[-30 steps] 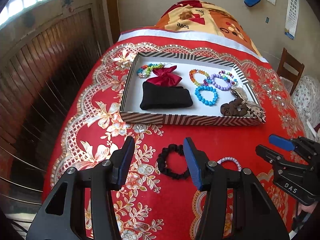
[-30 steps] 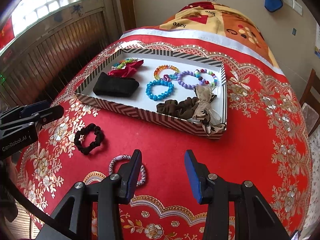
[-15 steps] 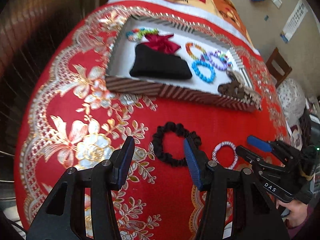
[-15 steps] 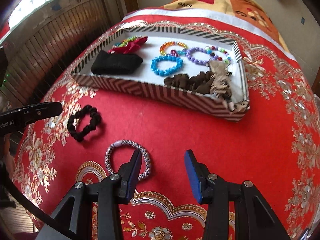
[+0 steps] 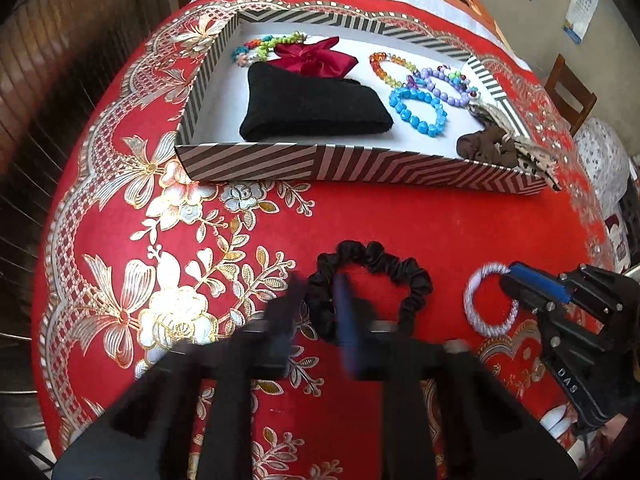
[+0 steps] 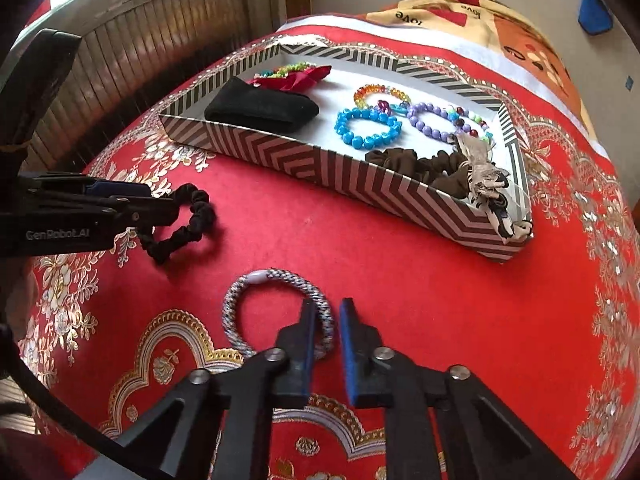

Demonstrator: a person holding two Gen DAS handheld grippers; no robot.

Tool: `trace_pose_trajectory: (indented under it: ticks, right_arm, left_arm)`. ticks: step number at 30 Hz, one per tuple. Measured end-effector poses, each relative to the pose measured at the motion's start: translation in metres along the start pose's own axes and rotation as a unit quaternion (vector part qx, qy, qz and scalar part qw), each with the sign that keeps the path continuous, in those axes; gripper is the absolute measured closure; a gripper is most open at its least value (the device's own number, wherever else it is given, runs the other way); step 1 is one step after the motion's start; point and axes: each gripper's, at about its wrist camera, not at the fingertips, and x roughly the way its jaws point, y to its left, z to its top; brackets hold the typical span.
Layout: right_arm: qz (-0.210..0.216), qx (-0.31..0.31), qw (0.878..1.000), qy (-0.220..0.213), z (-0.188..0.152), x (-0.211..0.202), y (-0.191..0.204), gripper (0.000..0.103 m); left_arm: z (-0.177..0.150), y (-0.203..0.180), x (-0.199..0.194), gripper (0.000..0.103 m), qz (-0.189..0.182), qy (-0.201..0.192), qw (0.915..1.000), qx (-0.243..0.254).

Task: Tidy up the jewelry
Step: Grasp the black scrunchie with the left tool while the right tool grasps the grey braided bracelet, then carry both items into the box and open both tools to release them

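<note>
Since the earlier frames, both tongs have been lowered and narrowed. The left tongs (image 5: 318, 312) are nearly closed around the black scrunchie (image 5: 372, 284); a firm grip cannot be confirmed. The right tongs (image 6: 325, 334) straddle the braided hair tie (image 6: 280, 312), not yet clamped. Both items lie on the red cloth (image 6: 400, 280), near the striped tray (image 6: 360, 176), presumably their destination.

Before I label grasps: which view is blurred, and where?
Left wrist view: the left gripper is motion-smeared at the black scrunchie; the tray stays sharp. Right wrist view: sharp throughout, right gripper astride the braided band; fisheye bends both.
</note>
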Motion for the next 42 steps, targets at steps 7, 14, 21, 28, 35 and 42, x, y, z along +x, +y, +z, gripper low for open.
trace_pose_trajectory:
  ticks: [7, 14, 21, 28, 35, 42]
  right_arm:
    - [0.023, 0.037, 0.999, -0.031, 0.007, -0.021, -0.017, 0.097]
    - [0.028, 0.051, 0.996, -0.07, 0.023, -0.053, -0.026, 0.097]
    - [0.028, 0.052, 0.994, -0.09, 0.037, -0.07, -0.032, 0.097]
    - [0.017, 0.046, 0.994, -0.099, 0.055, -0.074, -0.037, 0.097]
    - [0.005, 0.048, 0.994, -0.098, 0.073, -0.069, -0.047, 0.097]
    - [0.001, 0.056, 0.994, -0.091, 0.093, -0.053, -0.057, 0.097]
  left_arm:
    - [0.005, 0.012, -0.026, 0.095, -0.04, -0.016, 0.9986, -0.03]
    - [0.019, 0.01, -0.066, 0.095, -0.043, -0.053, 0.9973, -0.028]
    - [0.045, -0.002, -0.095, 0.095, -0.029, -0.087, 0.9957, -0.007]
    - [0.077, -0.016, -0.101, 0.095, -0.017, -0.112, 0.9934, 0.016]
    - [0.11, -0.023, -0.089, 0.095, -0.012, -0.118, 0.9924, 0.031]
    - [0.142, -0.025, -0.061, 0.095, -0.013, -0.105, 0.9937, 0.036]
